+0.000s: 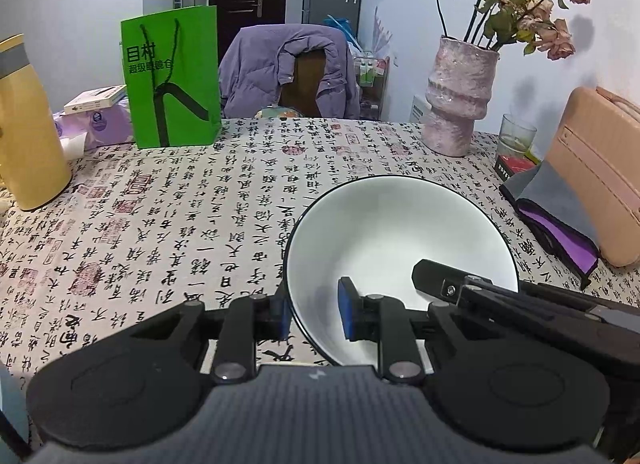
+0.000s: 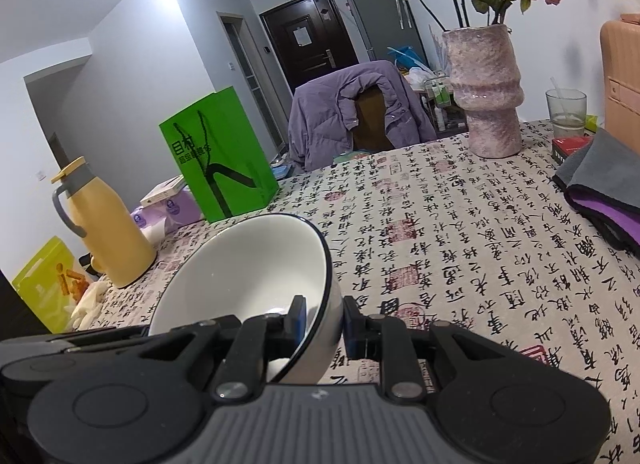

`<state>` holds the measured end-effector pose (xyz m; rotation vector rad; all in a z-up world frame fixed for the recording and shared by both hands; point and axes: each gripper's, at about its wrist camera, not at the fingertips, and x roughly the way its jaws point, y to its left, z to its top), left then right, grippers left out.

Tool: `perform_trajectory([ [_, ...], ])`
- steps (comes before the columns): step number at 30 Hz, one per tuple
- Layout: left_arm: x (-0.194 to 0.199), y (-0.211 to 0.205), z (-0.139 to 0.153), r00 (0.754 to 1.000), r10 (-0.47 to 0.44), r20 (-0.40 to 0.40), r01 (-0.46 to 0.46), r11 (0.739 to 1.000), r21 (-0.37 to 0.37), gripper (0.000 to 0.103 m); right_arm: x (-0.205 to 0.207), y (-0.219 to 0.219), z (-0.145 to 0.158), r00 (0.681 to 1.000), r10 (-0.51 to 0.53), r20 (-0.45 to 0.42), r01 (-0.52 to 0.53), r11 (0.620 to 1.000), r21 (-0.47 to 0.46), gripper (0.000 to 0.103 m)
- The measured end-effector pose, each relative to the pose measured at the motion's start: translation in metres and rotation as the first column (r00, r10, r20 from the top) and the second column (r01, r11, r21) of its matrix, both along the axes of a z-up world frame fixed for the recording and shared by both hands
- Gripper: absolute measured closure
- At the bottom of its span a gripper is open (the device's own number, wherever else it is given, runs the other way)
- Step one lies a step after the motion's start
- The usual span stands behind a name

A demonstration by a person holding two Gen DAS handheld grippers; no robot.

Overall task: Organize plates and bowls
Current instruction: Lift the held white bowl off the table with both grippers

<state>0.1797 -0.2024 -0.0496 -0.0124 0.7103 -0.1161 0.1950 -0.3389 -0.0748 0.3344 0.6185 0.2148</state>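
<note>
Bowl (image 1: 400,240), white with dark rim, held tilted above the tabletop (image 1: 200,203) by both tools. Left hand-held gripper (image 1: 316,314) nearly closed, pinching the bowl's wall at one side of the rim, one pad inside, one outside. Right hand-held gripper (image 2: 324,324) clamps the opposite side likewise. Green bag (image 1: 172,75), yellow flask (image 2: 104,223) and pink vase (image 1: 460,91) stand well beyond.

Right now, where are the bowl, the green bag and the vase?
bowl (image 1: 384,232): left wrist view, white inner wall.
green bag (image 1: 176,75): left wrist view, front face.
vase (image 2: 486,79): right wrist view, upper body.
</note>
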Motion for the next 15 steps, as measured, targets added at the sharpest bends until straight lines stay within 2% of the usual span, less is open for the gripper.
perform_trajectory([
  [15,-0.018,0.026,0.007,1.000,0.025,0.016,-0.025,1.000,-0.019,0.081,-0.013,0.026,0.009,1.000,0.024,0.013,-0.023,1.000,-0.016,0.083],
])
